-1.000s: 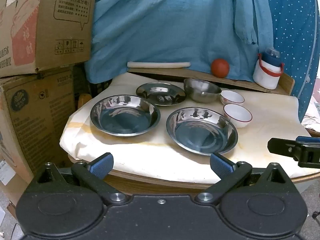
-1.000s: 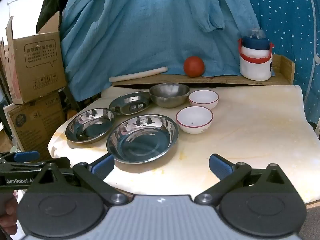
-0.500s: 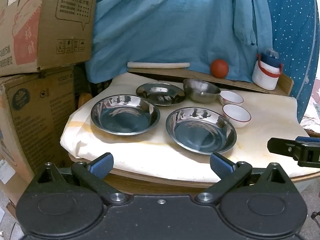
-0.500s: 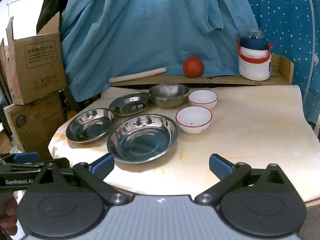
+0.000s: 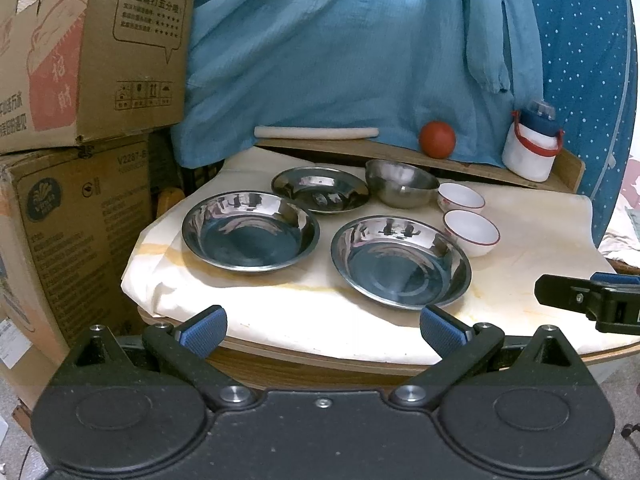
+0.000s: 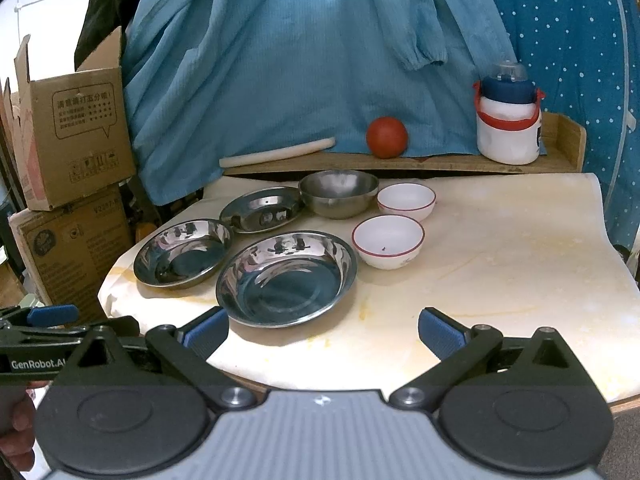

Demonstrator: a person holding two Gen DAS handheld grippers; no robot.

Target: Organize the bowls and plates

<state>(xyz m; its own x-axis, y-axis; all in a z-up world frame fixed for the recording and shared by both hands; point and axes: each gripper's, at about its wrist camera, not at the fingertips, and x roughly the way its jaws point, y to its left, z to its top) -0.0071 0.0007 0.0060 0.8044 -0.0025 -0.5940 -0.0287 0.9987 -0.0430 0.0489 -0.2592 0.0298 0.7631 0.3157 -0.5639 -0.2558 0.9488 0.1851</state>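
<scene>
**Nothing lifted yet: both grippers waited at the table's near edge**

I judged this the opening step. My left gripper (image 5: pixel 322 330) and right gripper (image 6: pixel 323 330) each hung wide open and empty. On the cream-covered round table (image 6: pixel 500 248) lay three shiny steel plates (image 6: pixel 286 278), a deeper steel bowl (image 6: pixel 339 192) and two red-rimmed white bowls (image 6: pixel 388 240), all unstacked. Next I'd need a plate's thin rim pinched cleanly. Behind hung blue cloth (image 6: pixel 280 60); cardboard boxes (image 5: pixel 80 60) stood left.

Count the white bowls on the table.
2. The near white bowl sits right of the front steel plate; the far white bowl sits behind it, beside the steel bowl. None looks hidden.
</scene>
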